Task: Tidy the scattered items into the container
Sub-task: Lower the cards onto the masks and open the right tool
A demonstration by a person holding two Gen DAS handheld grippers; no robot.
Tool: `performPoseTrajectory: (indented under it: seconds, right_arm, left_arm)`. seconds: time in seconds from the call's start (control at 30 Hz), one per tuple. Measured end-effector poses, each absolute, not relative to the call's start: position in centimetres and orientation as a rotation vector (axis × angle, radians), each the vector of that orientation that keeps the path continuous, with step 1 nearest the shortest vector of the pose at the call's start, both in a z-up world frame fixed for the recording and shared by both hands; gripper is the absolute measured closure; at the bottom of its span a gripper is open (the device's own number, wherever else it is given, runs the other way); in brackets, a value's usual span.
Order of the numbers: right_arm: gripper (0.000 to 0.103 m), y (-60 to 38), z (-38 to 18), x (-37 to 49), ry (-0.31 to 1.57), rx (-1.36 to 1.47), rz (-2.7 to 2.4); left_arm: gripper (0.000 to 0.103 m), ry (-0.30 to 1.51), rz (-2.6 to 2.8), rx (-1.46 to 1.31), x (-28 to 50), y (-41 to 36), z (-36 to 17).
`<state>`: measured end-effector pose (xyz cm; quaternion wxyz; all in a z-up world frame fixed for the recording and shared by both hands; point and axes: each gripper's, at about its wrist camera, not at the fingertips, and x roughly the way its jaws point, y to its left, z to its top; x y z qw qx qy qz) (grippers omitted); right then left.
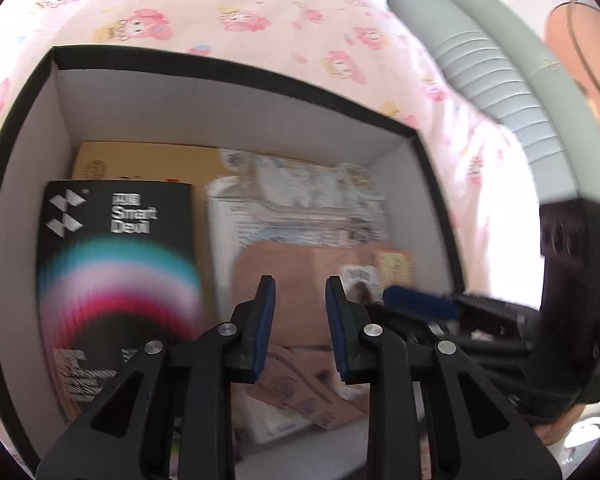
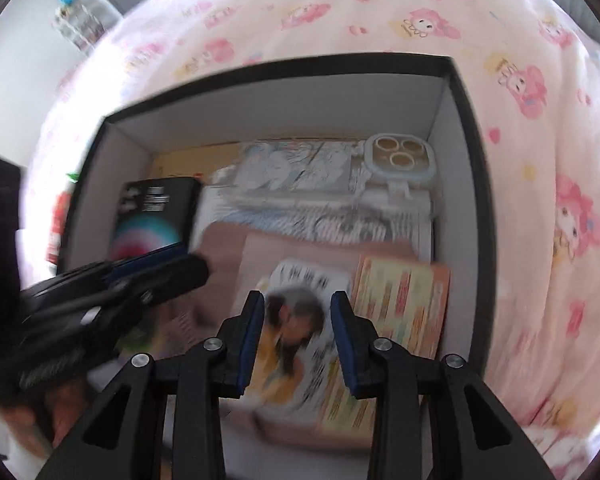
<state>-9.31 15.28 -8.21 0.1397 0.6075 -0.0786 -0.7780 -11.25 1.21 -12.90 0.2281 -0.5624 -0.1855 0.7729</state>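
Both grippers hang over the box (image 1: 236, 68) on the pink bedding (image 1: 260, 12). Left gripper (image 1: 300, 292): jaws partly apart, empty. Right gripper (image 2: 298, 308): jaws partly apart, nothing gripped. Black packet (image 1: 116, 280), phone case (image 2: 400, 158), booklets lie inside the box.

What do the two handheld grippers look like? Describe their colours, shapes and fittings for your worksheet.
Both the left gripper and the right gripper are matt black, built from angular linkage arms with triangular cut-outs and round silver pivot pins. Each finger carries a ribbed blue pad on its inner face. No cables or markings show.
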Motion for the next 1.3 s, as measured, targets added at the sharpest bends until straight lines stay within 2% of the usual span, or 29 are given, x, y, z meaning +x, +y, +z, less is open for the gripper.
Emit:
performPoseTrajectory:
  seconds: [0.1, 0.3, 0.37, 0.4, 0.6, 0.73, 0.9, 1.13, 1.3]
  right_arm:
    - [0.072, 16.8, -6.5, -6.6, -0.316, 1.695, -2.296]
    - [0.072, 18.0, -5.2, -5.8, -0.33, 1.671, -2.352]
    - [0.072, 18.4, -5.2, -6.3, -0.34, 1.668, -2.367]
    - [0.072, 18.3, -5.1, -6.3, -0.348, 1.663, -2.368]
    - [0.072, 18.6, -5.7, -7.1, -0.346, 1.652, -2.369]
    - [0.072, 19.2, -4.9, -8.0, -0.334, 1.63, -2.381]
    - [0.072, 19.3, -4.3, -10.9, -0.195, 1.621, -2.49]
    - [0.072, 20.8, -5.4, -11.8, -0.245, 1.654, -2.483]
    - [0.072, 21.3, -5.8, -11.2, -0.271, 1.668, -2.477]
  left_arm:
    - [0.078, -0.452, 2.079, -1.532, -10.7, 2.7, -12.8]
    - [0.079, -0.376, 1.999, -1.644, -10.3, 4.7, -14.9]
    - [0.095, -0.391, 1.983, -1.61, -10.0, 4.4, -14.4]
    - [0.096, -0.426, 1.947, -1.587, -9.7, 4.3, -14.2]
    - [0.095, -0.438, 1.988, -1.581, -9.8, 3.7, -13.8]
    - [0.085, -0.409, 2.042, -1.589, -11.6, 3.7, -12.1]
    - [0.085, -0.3, 2.045, -1.708, -15.5, 6.0, -12.7]
    - [0.085, -0.235, 1.941, -1.759, -16.8, 9.3, -15.0]
    - [0.085, -0.298, 1.799, -1.743, -14.4, 9.0, -15.5]
